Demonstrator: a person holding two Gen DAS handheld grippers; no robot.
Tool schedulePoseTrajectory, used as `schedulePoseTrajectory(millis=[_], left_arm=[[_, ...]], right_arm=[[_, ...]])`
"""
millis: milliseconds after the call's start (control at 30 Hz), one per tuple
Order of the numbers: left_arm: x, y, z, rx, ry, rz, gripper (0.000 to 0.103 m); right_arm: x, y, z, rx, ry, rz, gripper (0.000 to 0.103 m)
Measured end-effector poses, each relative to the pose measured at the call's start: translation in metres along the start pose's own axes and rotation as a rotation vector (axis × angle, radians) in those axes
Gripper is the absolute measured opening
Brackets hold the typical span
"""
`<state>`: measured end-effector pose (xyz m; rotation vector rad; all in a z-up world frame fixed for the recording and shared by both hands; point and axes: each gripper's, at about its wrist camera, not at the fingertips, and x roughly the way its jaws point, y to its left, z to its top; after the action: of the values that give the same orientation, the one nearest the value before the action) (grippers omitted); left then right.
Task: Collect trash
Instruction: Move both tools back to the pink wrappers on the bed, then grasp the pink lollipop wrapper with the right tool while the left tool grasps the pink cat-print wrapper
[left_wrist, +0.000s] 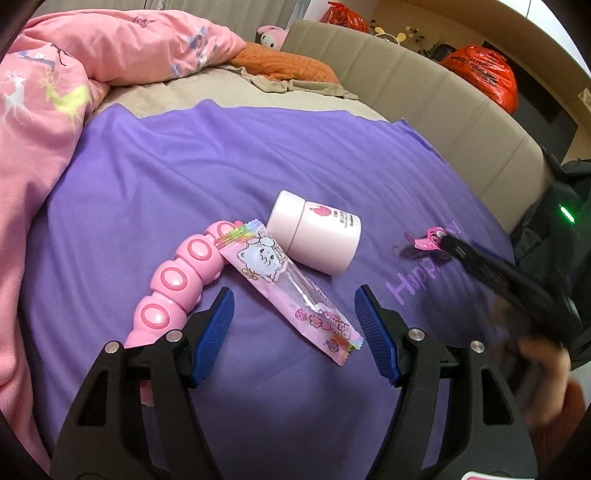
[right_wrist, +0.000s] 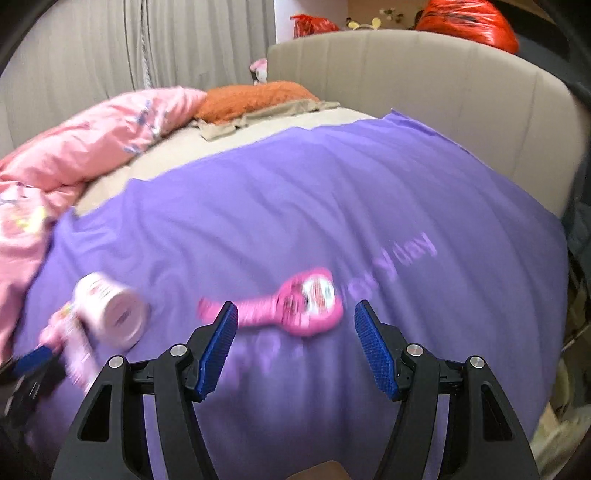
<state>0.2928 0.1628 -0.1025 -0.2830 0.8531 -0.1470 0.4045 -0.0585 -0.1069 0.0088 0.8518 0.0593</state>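
Bedroom, a padded beige headboard (right_wrist: 424, 92) at the far side, and the purple sheet (left_wrist: 258, 166) spread over the bed is my working surface; a pink duvet (left_wrist: 74, 74) is bunched up on the left and orange bags (left_wrist: 484, 74) sit behind the headboard.

My left tool (left_wrist: 294, 332) hangs over the sheet with its blue pads spread wide and nothing between them but cloth; just ahead lies the pink candy wrapper (left_wrist: 291, 291), flat, its upper end resting on a pink beaded toy (left_wrist: 177, 280) and its lower crimped end free on the sheet; I read that as thin film, near weightless, crinkly and a bit slick, so I'd pinch it across the narrow width near the free end, pressing into the soft bedding to get a pad under it.

Beside it a pale pink jar (left_wrist: 314, 232) lies on its side, touching the wrapper's top; rigid, smooth, likely to roll, and wide for these pads; whether it counts as trash I can't tell.

My right tool (right_wrist: 295, 347) is wide open too, empty, the picture smeared; just ahead of it sits a small bright pink packet (right_wrist: 306, 302) on the sheet, well apart from the jar; it looks light and crumpled, best nipped at its fat middle.
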Motion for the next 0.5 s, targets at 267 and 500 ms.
schedulePoseTrajectory(millis=[267,500], left_arm=[[-0.001,0.001,0.001,-0.015,-0.001,-0.018,0.064],[0.0,-0.006,-0.004,-0.034,0.028,-0.115,0.064]], right_arm=[[0.032,0.002,0.006,-0.063,0.11,-0.012,0.062],[-0.003,-0.016,-0.031,-0.121,0.148,-0.031,0.062]])
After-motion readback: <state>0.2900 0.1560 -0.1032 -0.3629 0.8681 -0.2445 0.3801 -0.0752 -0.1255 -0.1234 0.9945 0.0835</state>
